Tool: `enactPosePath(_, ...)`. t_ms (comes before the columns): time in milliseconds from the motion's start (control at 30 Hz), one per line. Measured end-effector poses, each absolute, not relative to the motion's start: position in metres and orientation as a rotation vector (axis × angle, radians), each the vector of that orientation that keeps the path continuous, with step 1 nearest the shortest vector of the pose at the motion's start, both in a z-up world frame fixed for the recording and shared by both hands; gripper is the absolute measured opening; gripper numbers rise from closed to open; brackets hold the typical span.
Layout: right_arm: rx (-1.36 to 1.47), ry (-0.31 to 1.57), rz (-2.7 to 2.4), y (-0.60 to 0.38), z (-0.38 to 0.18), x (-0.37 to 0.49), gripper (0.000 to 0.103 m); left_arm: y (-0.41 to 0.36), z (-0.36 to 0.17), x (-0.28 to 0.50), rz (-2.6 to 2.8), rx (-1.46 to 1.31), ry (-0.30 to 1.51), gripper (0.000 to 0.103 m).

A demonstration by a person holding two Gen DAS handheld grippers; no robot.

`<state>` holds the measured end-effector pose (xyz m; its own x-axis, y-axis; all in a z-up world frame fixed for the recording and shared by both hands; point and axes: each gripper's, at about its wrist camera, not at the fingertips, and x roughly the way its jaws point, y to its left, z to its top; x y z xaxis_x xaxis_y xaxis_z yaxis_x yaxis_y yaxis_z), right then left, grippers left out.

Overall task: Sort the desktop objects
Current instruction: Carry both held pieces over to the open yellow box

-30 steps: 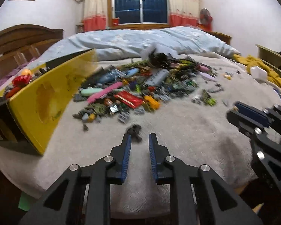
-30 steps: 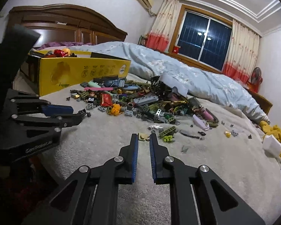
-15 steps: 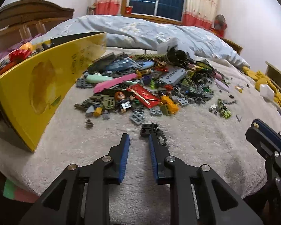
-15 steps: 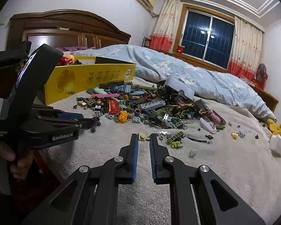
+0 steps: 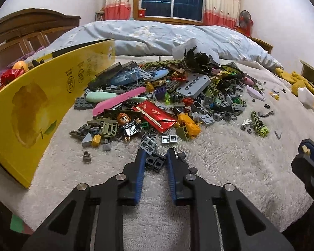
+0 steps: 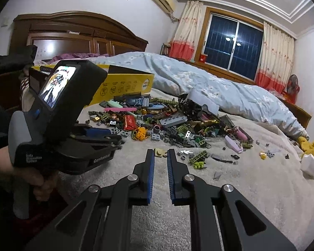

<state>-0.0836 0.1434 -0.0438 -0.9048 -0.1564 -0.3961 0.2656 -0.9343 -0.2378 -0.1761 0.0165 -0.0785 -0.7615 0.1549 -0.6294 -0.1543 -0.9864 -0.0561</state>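
Observation:
A pile of loose toy bricks (image 5: 178, 96) lies on a grey blanket (image 5: 219, 163); it also shows in the right wrist view (image 6: 173, 123). My left gripper (image 5: 156, 153) is open, low on the blanket, with a dark grey brick cluster (image 5: 156, 161) between its fingers at the pile's near edge. My right gripper (image 6: 160, 153) is open and empty, with a small tan piece (image 6: 160, 152) just beyond its tips. The left gripper body (image 6: 73, 138) shows at the left of the right wrist view.
A yellow cardboard box (image 5: 37, 108) with toys inside stands left of the pile. A minifigure (image 5: 127, 125) and a red packet (image 5: 157, 116) lie at the pile's front. A green strip piece (image 5: 259, 123) lies to the right. A blue duvet (image 5: 167, 37) lies behind.
My left gripper moved forward and down to the pile's near edge and now straddles the dark grey brick cluster. My right gripper has barely moved.

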Motion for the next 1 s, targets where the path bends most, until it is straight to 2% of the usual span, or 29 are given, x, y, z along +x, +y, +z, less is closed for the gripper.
enactPosePath(100,0.553,0.421,-2.837,0.143,-0.043,-0.085,0.011,0.012,-0.072,-0.17,2.834,-0.977,-0.034,0.02)
enactPosePath(433,0.454,0.378,-2.805,0.129,-0.027,-0.079,0.011,-0.002,-0.02,-0.11,2.925,-0.627,-0.01,0.02)
enactPosePath(500,0.444,0.343,-2.775,0.125,-0.025,-0.079,0.011,-0.005,-0.016,-0.104,2.929,-0.609,-0.003,0.02)
enactPosePath(600,0.441,0.186,-2.685,0.124,-0.015,-0.076,0.011,-0.007,-0.012,-0.096,2.918,-0.588,-0.002,0.02)
enactPosePath(700,0.398,0.135,-2.643,0.12,-0.009,-0.072,0.011,-0.016,-0.01,-0.088,2.913,-0.587,-0.03,0.02)
enactPosePath(867,0.344,0.128,-2.608,0.106,-0.001,-0.066,0.011,-0.031,-0.01,-0.074,2.928,-0.591,-0.102,0.02)
enactPosePath(1000,0.274,0.176,-2.617,0.093,0.004,-0.064,0.011,-0.037,-0.004,-0.062,2.966,-0.517,-0.091,0.02)
